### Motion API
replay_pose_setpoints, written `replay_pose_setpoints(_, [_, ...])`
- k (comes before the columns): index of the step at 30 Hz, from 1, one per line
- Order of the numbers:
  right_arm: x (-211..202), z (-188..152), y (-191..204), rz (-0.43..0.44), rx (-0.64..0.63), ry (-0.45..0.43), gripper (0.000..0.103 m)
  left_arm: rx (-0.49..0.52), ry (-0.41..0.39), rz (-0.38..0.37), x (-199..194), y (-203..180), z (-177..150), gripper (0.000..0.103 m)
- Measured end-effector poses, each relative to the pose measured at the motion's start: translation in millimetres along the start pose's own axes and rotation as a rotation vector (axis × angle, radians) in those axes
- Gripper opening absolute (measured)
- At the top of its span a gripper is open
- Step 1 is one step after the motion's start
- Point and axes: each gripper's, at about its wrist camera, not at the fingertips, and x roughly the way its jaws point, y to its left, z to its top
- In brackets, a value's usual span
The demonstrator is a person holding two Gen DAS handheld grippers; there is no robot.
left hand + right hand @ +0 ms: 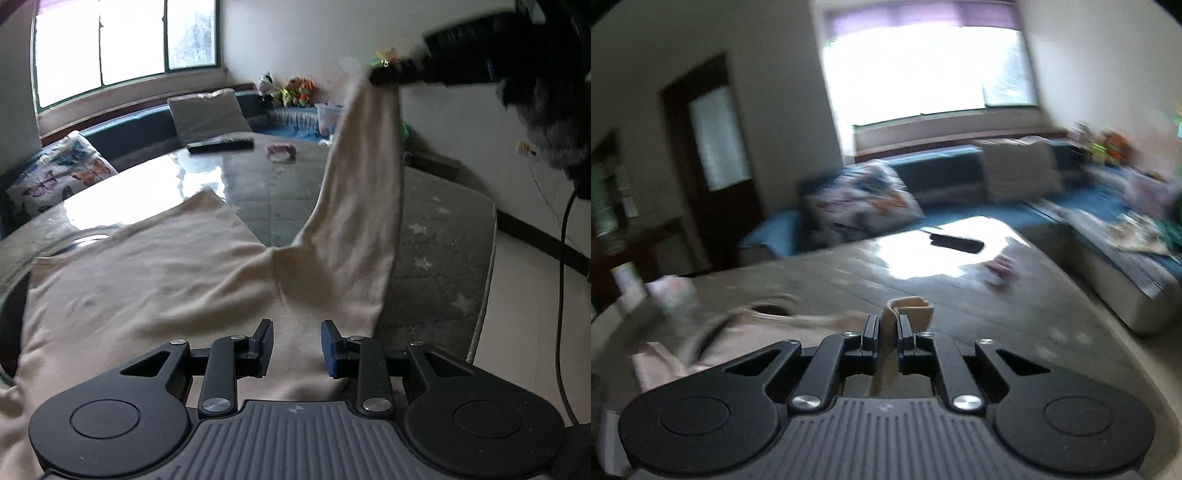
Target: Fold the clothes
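The right gripper (pixel 887 328) clamped the beige garment's (pixel 147 295) sleeve (pixel 365 177), lifting it toward the frame's upper right, while the left gripper (pixel 297 345) hovered released at bottom centre.

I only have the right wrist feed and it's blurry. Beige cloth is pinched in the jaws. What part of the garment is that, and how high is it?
Observer: It's the cuff end of a long sleeve on a beige top, lifted well above the table; the right gripper is shut on it.
Operator: Left gripper?
Observer: The left gripper is open over the top's body, gripping nothing.
Operator: Other sleeve?
Observer: One beige panel lies flat toward the far left; I can't tell whether it is a sleeve.
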Motion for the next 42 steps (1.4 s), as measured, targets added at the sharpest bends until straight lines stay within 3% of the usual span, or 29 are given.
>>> replay_pose_setpoints(9, [36.9,24.1,122.7,0.314,-0.218,0.049,0.008,-0.100,-0.039,0.131,-56.1,39.1,-27.2,0.032])
replay_pose_setpoints(15, [75.4,6.2,178.6,0.426,-0.285,0.135,0.009,-0.196,-0.043,0.226,-81.6,64.9,-46.0,0.034])
replay_pose_setpoints(17, [85.8,-4.1,187.9,0.450,-0.283,0.175,0.014,-0.217,-0.041,0.246,-86.8,69.9,-50.4,0.035])
replay_pose_setpoints(22, [91.9,-16.4,188.3,0.448,-0.329,0.222,0.016,-0.240,-0.037,0.281,-98.8,77.4,-56.3,0.037])
replay_pose_setpoints(26, [89.1,-22.4,167.3,0.389,-0.399,0.263,0.017,-0.252,-0.052,0.298,-103.2,81.9,-54.3,0.037])
replay_pose_setpoints(32, [98.6,-71.5,137.4,0.313,-0.494,0.405,0.019,-0.275,-0.068,0.285,-88.9,87.9,-45.5,0.035])
replay_pose_setpoints(36, [105.3,-92.2,123.0,0.267,-0.472,0.445,0.019,-0.279,-0.052,0.267,-72.5,90.9,-41.1,0.034])
replay_pose_setpoints(42, [105.0,-90.6,107.0,0.231,-0.424,0.437,0.019,-0.296,0.033,0.285,-54.2,103.7,-49.0,0.027])
